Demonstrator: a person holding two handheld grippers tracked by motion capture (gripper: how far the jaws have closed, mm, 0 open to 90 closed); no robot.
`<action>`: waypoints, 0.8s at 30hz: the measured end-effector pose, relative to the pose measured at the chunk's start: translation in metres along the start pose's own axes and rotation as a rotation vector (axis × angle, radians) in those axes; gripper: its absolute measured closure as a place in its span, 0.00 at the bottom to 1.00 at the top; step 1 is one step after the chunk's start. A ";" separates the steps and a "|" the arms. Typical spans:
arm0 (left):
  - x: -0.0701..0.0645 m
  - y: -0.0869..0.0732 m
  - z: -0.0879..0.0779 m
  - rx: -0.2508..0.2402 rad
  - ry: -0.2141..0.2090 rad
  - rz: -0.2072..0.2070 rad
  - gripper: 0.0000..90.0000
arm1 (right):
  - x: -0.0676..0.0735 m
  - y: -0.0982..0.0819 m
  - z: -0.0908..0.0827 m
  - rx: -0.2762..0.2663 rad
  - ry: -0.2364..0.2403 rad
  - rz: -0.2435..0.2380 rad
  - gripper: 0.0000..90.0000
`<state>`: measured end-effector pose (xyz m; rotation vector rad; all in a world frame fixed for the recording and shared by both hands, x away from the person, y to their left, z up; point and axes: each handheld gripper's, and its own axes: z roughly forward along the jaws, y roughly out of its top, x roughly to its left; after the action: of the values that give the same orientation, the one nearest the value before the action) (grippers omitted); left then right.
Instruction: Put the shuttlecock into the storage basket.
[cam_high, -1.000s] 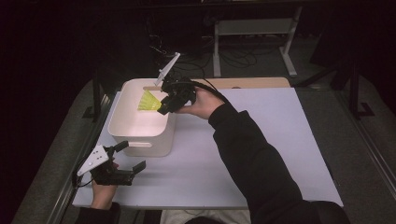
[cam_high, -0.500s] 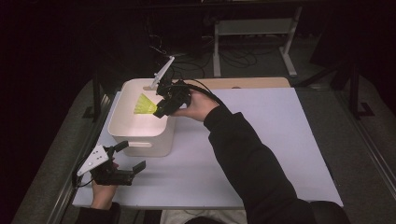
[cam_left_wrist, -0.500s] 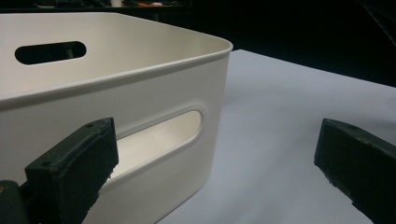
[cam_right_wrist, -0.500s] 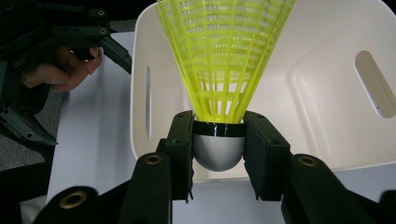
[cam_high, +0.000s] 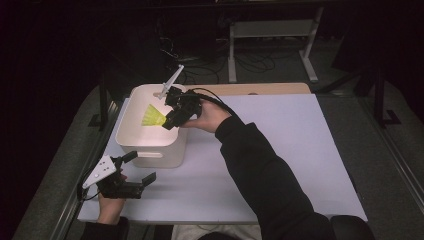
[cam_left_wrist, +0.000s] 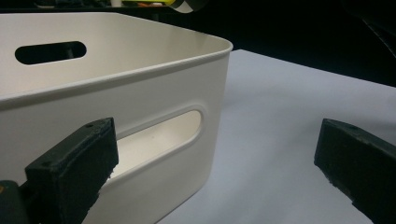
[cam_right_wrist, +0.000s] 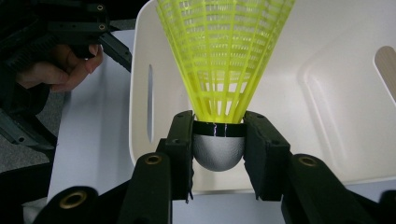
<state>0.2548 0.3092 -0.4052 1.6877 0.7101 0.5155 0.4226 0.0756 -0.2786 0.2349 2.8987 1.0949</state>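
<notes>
A yellow plastic shuttlecock (cam_right_wrist: 224, 60) with a grey cork head is clamped at its head between the pads of my right gripper (cam_right_wrist: 218, 149). In the high view that right gripper (cam_high: 170, 121) holds the shuttlecock (cam_high: 152, 118) over the inside of a white bin (cam_high: 131, 146), skirt pointing left. My left gripper (cam_high: 136, 169) rests on the white table cover just in front of the bin, jaws open and empty. The left gripper view shows the bin's near wall with its handle slot (cam_left_wrist: 161, 135) between the two spread pads (cam_left_wrist: 77, 161).
The white table cover (cam_high: 280, 150) spreads wide to the right of the bin. A wooden board (cam_high: 260, 89) lies along its far edge. The person's right sleeve (cam_high: 265, 180) crosses the middle. Metal frame legs and cables stand beyond the table.
The right gripper with the shuttlecock has shifted slightly left and farther over the bin. The left gripper has stayed where it was.
</notes>
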 end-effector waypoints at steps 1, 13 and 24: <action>0.000 0.000 0.000 -0.001 -0.001 0.001 0.00 | 0.000 0.000 0.001 0.000 0.001 0.002 0.70; 0.000 0.000 -0.001 0.000 0.000 0.001 0.00 | -0.002 -0.002 0.015 0.008 0.018 0.003 0.70; 0.000 0.000 -0.001 -0.001 -0.001 0.002 0.00 | -0.003 -0.002 0.026 0.019 0.026 0.011 0.70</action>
<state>0.2543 0.3096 -0.4049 1.6876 0.7076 0.5165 0.4276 0.0907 -0.3001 0.2391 2.9358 1.0803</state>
